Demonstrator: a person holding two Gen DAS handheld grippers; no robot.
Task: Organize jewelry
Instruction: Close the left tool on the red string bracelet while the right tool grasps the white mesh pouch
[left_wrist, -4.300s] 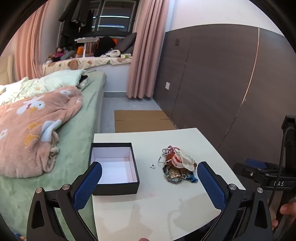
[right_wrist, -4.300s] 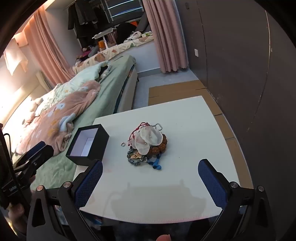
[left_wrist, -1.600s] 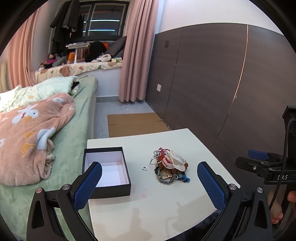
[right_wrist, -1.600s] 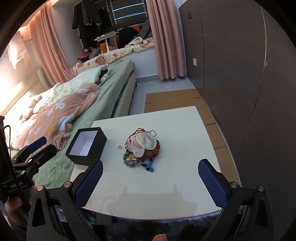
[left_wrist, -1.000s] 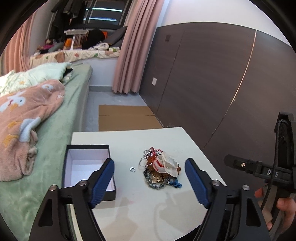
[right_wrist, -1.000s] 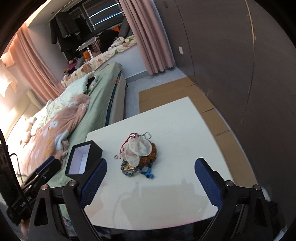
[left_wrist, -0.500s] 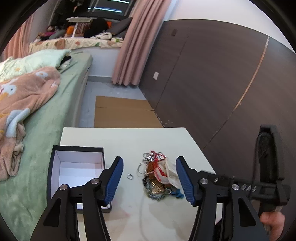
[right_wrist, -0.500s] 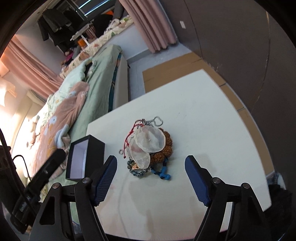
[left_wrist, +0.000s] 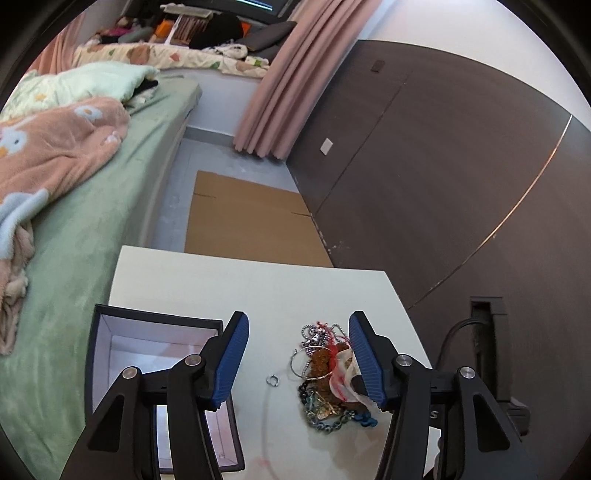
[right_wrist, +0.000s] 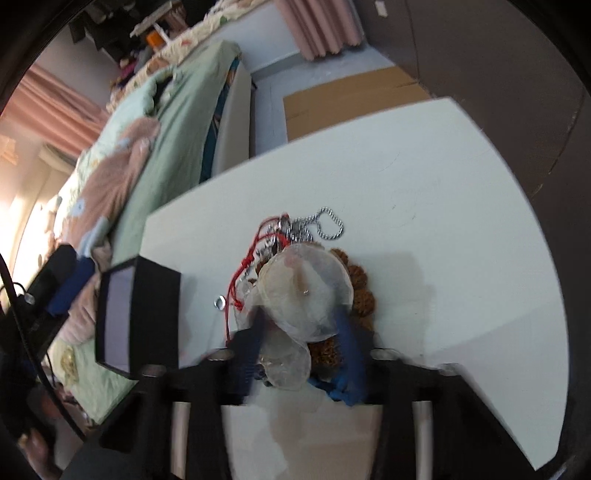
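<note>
A tangled pile of jewelry lies on the white table: chains, a brown bead bracelet, a red cord and pale shell discs. A small silver ring lies loose to its left. An open black box with a white inside stands at the table's left. My left gripper is open above the ring and the pile's left side. My right gripper is low over the pile, its blue fingers on either side of the shell discs, still apart; the view is blurred.
A bed with a green sheet and a pink blanket runs along the table's left. A dark panelled wall stands to the right. Flat cardboard lies on the floor beyond the table.
Both grippers have moved in towards the pile and narrowed. The right gripper has dropped down until its fingers flank the shell discs.
</note>
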